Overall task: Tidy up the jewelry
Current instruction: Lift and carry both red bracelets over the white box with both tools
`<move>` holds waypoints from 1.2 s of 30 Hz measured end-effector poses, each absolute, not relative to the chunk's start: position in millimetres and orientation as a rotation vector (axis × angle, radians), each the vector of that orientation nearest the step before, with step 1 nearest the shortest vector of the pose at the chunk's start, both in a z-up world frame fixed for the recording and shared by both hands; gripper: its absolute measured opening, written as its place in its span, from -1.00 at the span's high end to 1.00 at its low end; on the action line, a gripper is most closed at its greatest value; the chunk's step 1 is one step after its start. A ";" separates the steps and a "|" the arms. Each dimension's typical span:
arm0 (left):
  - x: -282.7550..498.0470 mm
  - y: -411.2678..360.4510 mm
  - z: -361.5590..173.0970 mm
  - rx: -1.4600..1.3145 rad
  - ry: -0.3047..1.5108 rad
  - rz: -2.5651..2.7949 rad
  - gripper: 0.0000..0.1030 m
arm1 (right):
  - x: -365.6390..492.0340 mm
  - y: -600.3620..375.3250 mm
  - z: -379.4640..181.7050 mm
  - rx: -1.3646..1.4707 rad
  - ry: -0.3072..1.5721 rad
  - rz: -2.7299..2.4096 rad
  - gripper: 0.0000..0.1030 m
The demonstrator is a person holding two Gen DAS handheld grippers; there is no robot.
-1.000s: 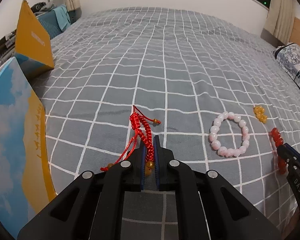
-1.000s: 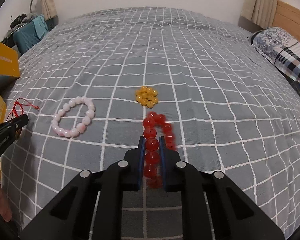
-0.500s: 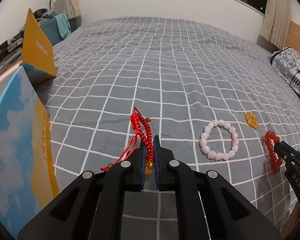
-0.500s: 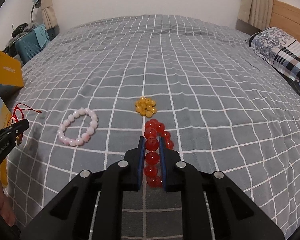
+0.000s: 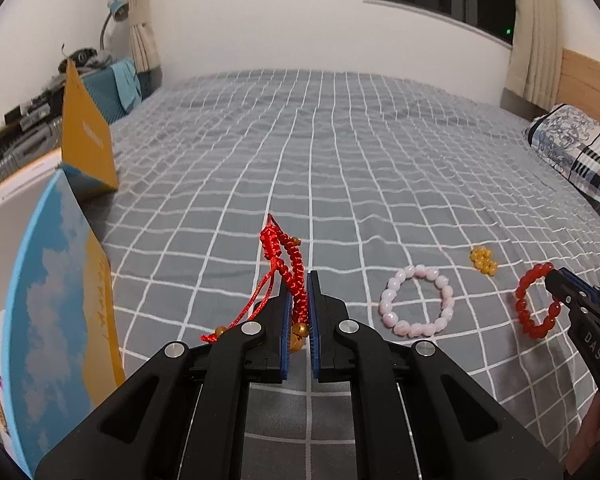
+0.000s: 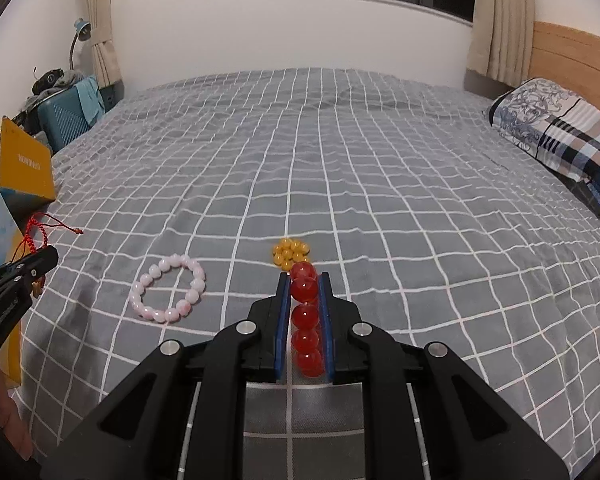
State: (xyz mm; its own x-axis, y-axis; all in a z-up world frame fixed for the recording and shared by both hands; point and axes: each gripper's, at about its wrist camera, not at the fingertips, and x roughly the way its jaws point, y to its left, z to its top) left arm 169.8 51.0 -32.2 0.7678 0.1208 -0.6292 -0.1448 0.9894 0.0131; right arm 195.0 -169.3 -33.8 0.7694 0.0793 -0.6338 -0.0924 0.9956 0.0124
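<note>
The left gripper [image 5: 299, 280] is clamped on a red cord bracelet [image 5: 286, 258], whose braid runs lengthwise along the fingers and past their tips, loose cords trailing to the left. The right gripper [image 6: 304, 282] is clenched on a red bead bracelet [image 6: 305, 316], its beads lined up between the pads. On the bed [image 6: 380, 184], a pink bracelet [image 6: 168, 294] lies between the grippers, and a yellow bead cluster [image 6: 288, 254] just beyond the right tips.
</note>
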 end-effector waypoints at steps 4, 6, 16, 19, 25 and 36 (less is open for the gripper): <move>161.1 46.4 -21.9 -0.019 0.614 0.144 0.87 | 192.3 -170.9 -29.4 -0.020 0.656 0.081 0.75; 157.5 43.7 -17.2 -0.008 0.584 0.142 0.87 | 190.6 -170.0 -27.0 -0.024 0.642 0.079 0.75; 154.4 36.3 -13.9 0.008 0.579 0.126 0.87 | 184.4 -165.5 -21.6 -0.045 0.618 0.078 0.75; 154.2 35.9 -14.4 0.009 0.593 0.129 0.87 | 183.9 -163.5 -20.2 -0.049 0.620 0.075 0.75; 150.5 39.1 -7.0 0.001 0.627 0.140 0.87 | 183.9 -161.1 -13.4 -0.038 0.628 0.069 0.75; 116.3 67.8 49.7 -0.002 0.617 0.181 0.87 | 171.2 -138.0 25.8 -0.031 0.617 0.095 0.75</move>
